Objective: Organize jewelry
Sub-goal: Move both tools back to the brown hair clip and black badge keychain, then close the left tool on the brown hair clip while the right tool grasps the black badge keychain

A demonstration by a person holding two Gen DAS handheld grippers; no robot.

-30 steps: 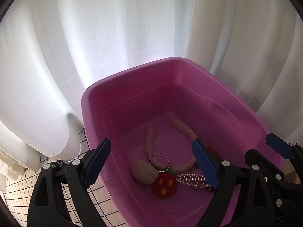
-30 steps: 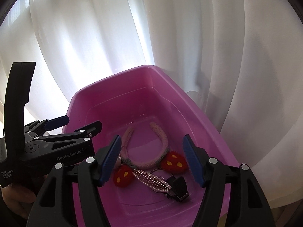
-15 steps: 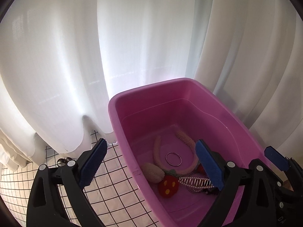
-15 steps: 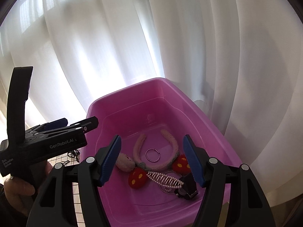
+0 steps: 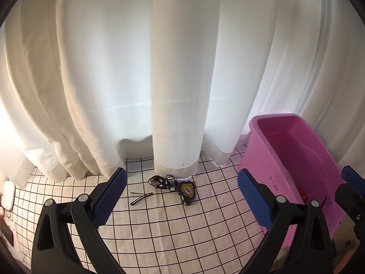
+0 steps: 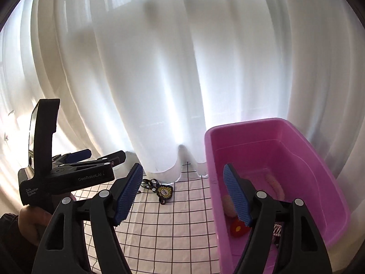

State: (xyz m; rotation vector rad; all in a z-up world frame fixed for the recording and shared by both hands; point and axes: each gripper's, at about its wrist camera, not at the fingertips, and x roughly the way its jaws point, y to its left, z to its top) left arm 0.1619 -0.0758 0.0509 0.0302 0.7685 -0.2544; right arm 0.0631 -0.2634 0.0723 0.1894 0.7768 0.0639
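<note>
Straight ahead at twelve o'clock in my left wrist view, the black-and-gold embroidered badge ornament with its dark looped chain [image 5: 180, 187] lies on the white tablecloth with a black grid pattern [image 5: 171, 228], right at the hem of the sheer white curtain [image 5: 178, 68]. Just beside it, towards nine o'clock, I see a thin dark hairpin [image 5: 140, 197] resting flat on the cloth, apart from the badge. My left gripper [image 5: 182, 196] has its blue-padded jaws spread wide with nothing between them, and both small pieces sit in the gap as seen from the camera, though farther out than the pads. Over at three o'clock stands the pink plastic rectangular tub [image 5: 262, 159], on the cloth and against the curtain. From my right wrist view, the same tub [image 6: 212, 159] fills the three-to-five o'clock sector, and inside it I can make out a fuzzy pink headband [image 6: 273, 182], a red felt piece with a yellow spot [image 6: 238, 227] and a bit of a pearl-studded clip [image 6: 277, 230], partly hidden behind my own finger. My right gripper [image 6: 184, 196] is likewise spread apart and empty, poised above the cloth beside the tub's near left wall. I see the badge ornament [image 6: 164, 191] again at about eleven o'clock from that gripper's centre, and the left gripper's black body at nine o'clock, my hand [image 6: 32, 226] wrapped around its handle.
</note>
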